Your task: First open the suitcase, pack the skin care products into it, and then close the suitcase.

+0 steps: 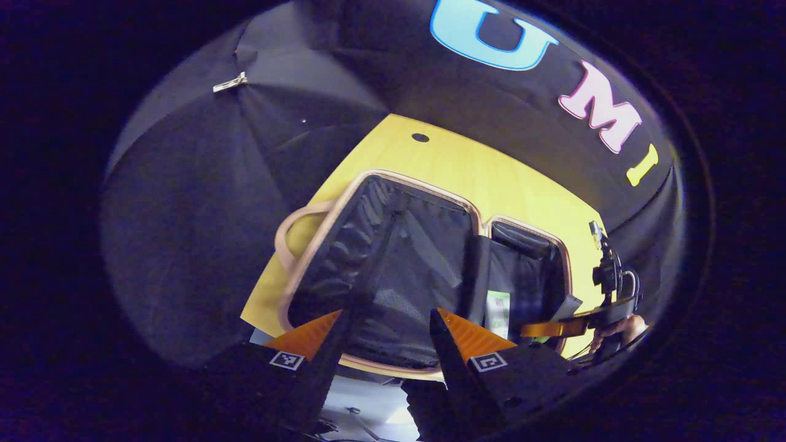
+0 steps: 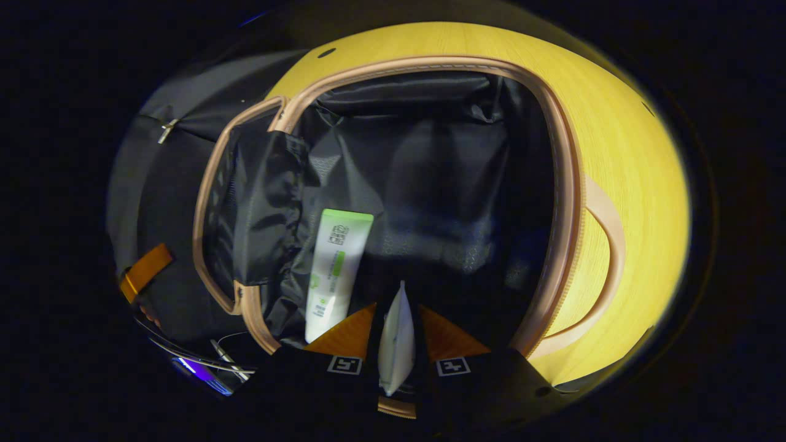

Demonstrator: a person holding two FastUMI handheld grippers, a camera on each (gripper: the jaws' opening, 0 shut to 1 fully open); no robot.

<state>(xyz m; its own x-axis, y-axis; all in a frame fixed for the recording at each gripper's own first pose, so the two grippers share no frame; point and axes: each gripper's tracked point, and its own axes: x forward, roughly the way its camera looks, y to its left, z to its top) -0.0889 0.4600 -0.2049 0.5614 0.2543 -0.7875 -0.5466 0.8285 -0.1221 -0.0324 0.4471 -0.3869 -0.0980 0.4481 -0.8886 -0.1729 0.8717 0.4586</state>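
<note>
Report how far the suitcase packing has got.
Done: the suitcase lies open on the yellow table, and a green-capped white tube already lies inside. In hand: the right tool grips a white tube over the open half. The left tool hangs open above the case. Left: release this tube and shut the suitcase.

One suitcase [image 2: 571, 202] lies open on one yellow bench [image 2: 638, 153], its two halves lined in black. Two skin care products show: one green-capped tube [image 2: 334, 276] lying inside the suitcase and one white tube [image 2: 396, 341] between the right gripper's jaws. Two grippers appear, the left gripper [image 1: 384, 334] and the right gripper [image 2: 396, 334].
</note>
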